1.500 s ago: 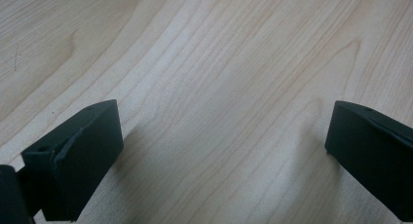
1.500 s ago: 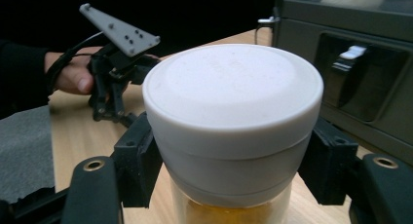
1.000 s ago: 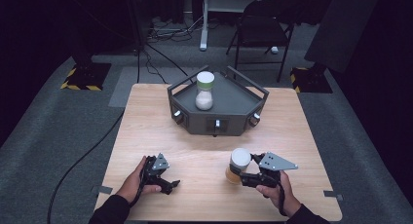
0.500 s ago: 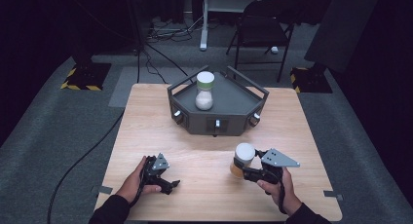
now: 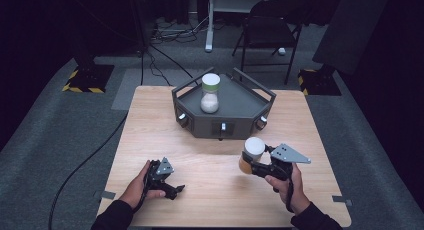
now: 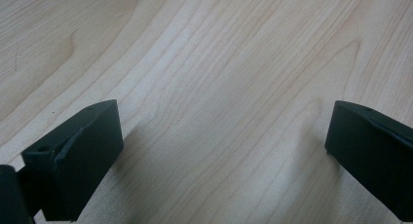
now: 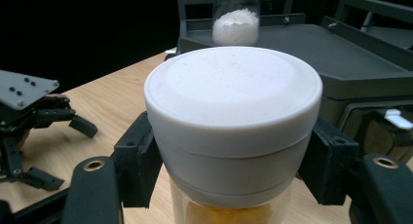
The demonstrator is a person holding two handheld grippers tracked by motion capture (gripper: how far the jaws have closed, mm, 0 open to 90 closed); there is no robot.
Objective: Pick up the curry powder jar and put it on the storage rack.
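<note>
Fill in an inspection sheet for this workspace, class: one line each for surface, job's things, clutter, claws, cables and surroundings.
Surface: wooden table, pale grain, bare under the left claw.
Job's things: white-lidded jar with orange contents, held clear of the tray; green-lidded jar of white grains standing upright in the dark angular tray.
Clutter: nothing seen.
Claws: left claw open, low over bare wood; right claw shut on the white-lidded jar just below its lid.
Cables: black cable trailing off the table's left side; a tangle of leads on the floor behind.
Surroundings: grey carpet, folding chair, hazard-striped stand bases.
</note>
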